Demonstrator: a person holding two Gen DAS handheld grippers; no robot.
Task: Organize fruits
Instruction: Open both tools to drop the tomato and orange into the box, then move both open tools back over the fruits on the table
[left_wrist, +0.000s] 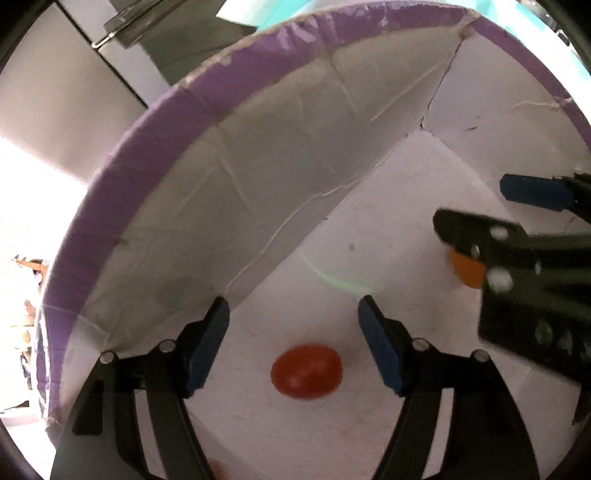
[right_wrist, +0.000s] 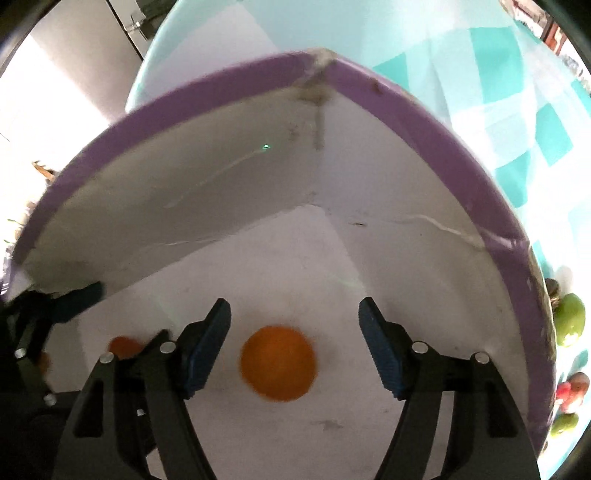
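Observation:
Both grippers are inside a white box with a purple rim (left_wrist: 122, 177). My left gripper (left_wrist: 293, 321) is open, and a small red fruit (left_wrist: 306, 371) lies on the box floor between and just below its fingers. My right gripper (right_wrist: 295, 321) is open over an orange fruit (right_wrist: 279, 363) on the box floor. The right gripper also shows at the right of the left wrist view (left_wrist: 498, 206), partly hiding the orange fruit (left_wrist: 467, 271). The red fruit shows at the left of the right wrist view (right_wrist: 123, 345).
The box rim (right_wrist: 424, 122) stands on a teal and white checked cloth (right_wrist: 517, 92). Green fruits (right_wrist: 570, 317) and a red fruit (right_wrist: 570, 391) lie on the cloth outside the box's right wall. A grey cabinet (left_wrist: 74, 74) stands behind on the left.

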